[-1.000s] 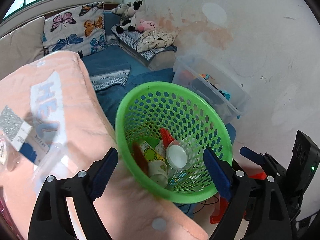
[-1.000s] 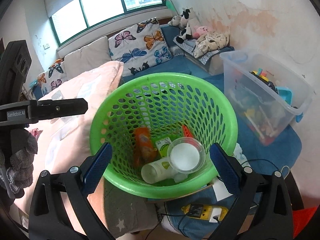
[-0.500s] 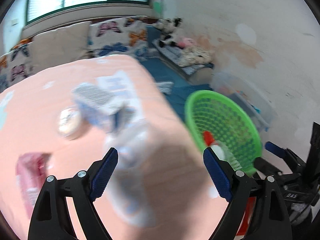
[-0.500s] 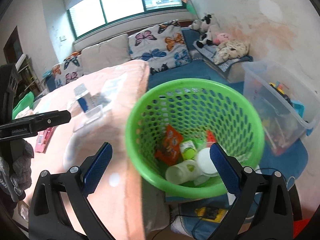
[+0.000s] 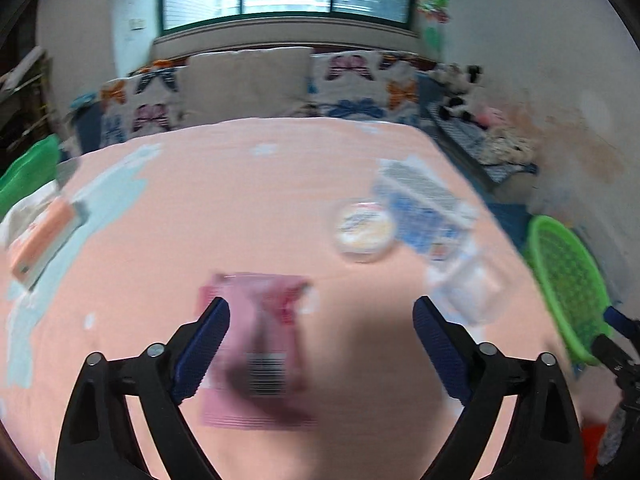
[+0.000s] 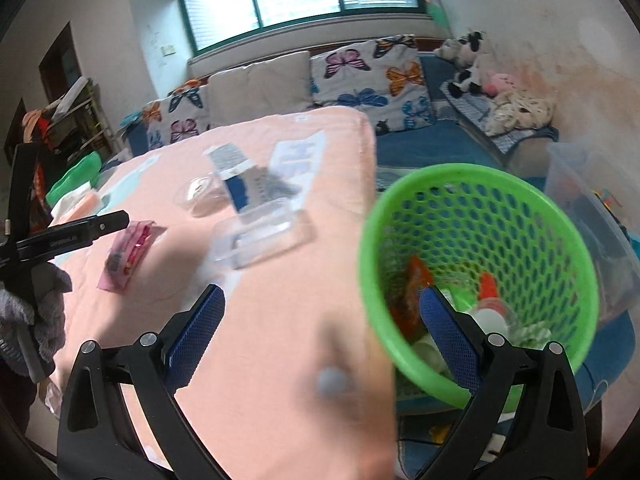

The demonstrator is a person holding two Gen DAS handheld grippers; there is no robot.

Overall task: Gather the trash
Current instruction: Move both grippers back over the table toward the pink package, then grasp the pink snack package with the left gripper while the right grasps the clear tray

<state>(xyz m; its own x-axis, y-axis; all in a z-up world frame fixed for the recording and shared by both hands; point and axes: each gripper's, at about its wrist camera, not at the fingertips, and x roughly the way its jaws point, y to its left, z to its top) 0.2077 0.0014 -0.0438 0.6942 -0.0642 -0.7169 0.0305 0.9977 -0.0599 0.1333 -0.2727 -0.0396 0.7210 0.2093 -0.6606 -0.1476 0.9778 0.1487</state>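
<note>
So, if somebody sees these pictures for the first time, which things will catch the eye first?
Probably the bright green basket, standing beside the right edge of the pink-covered table with trash already inside. Next, the pink wrapper lying on the cloth just ahead of the open left gripper. Then the clear plastic box farther back on the table.

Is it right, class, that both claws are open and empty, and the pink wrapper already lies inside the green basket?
Not quite. Both claws, left claw and right claw, are open and empty, but the pink wrapper lies on the peach tablecloth, outside the green basket. The right wrist view shows it.
</note>
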